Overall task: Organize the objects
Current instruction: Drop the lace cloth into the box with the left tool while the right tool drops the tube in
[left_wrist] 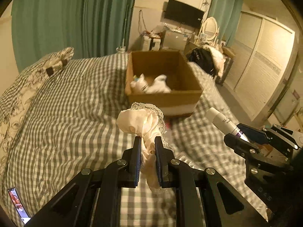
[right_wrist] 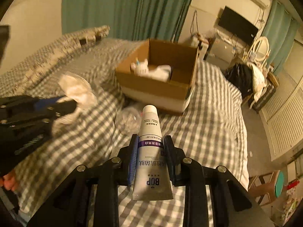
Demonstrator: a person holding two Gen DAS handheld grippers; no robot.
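Observation:
My left gripper [left_wrist: 148, 141] is shut on a cream lace-trimmed cloth [left_wrist: 140, 122] and holds it above the checked bed, short of an open cardboard box [left_wrist: 164, 94]. The box holds a white plush toy [left_wrist: 149, 85]. My right gripper [right_wrist: 151, 140] is shut on a white toothpaste tube [right_wrist: 151, 151], cap pointing toward the box [right_wrist: 157, 89]. The right gripper also shows in the left wrist view [left_wrist: 236, 134], with the tube [left_wrist: 221, 121]. The left gripper [right_wrist: 64, 104] and the cloth [right_wrist: 77, 89] show at the left of the right wrist view.
The grey checked bedcover [left_wrist: 66, 117] fills the foreground, with a patterned pillow [left_wrist: 47, 66] at the left. A clear plastic wrapper [right_wrist: 130, 119] lies in front of the box. A phone [left_wrist: 17, 202] lies at the bed's near left. Wardrobe doors [left_wrist: 265, 66] line the right wall.

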